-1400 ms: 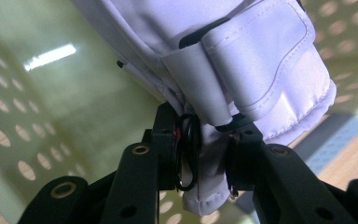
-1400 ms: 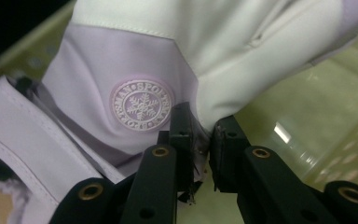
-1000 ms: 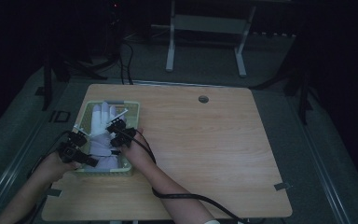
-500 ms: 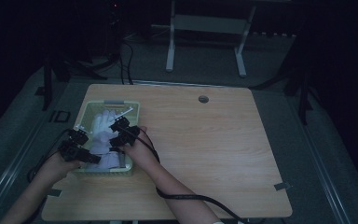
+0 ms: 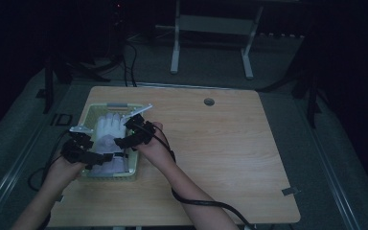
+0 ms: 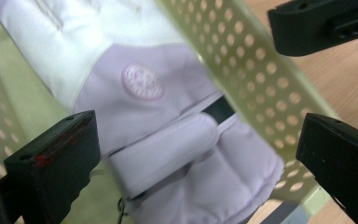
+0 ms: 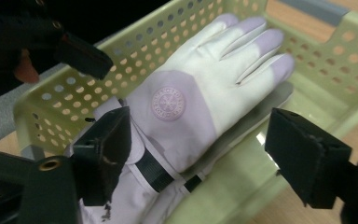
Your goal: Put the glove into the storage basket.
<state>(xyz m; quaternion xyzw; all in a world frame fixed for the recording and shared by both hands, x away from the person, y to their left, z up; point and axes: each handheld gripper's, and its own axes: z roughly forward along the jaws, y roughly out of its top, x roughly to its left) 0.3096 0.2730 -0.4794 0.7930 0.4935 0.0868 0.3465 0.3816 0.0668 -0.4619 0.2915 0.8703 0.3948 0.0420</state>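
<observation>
A pale lilac-and-white glove (image 7: 191, 112) is lying flat inside a light green perforated basket (image 7: 326, 60) at the left part of the wooden table (image 5: 230, 158), its cuff (with a dark strap across it) bunching against the basket's near wall. The left gripper (image 5: 84, 152) is hovering at the basket's near left corner with its jaws standing wide apart, having just been opening; the glove's cuff is showing between them, untouched. The right gripper (image 5: 129, 136) is hanging over the basket's right wall, its jaws likewise spread and just been opening, with the glove's wrist lying below and between them, clear of both pads.
</observation>
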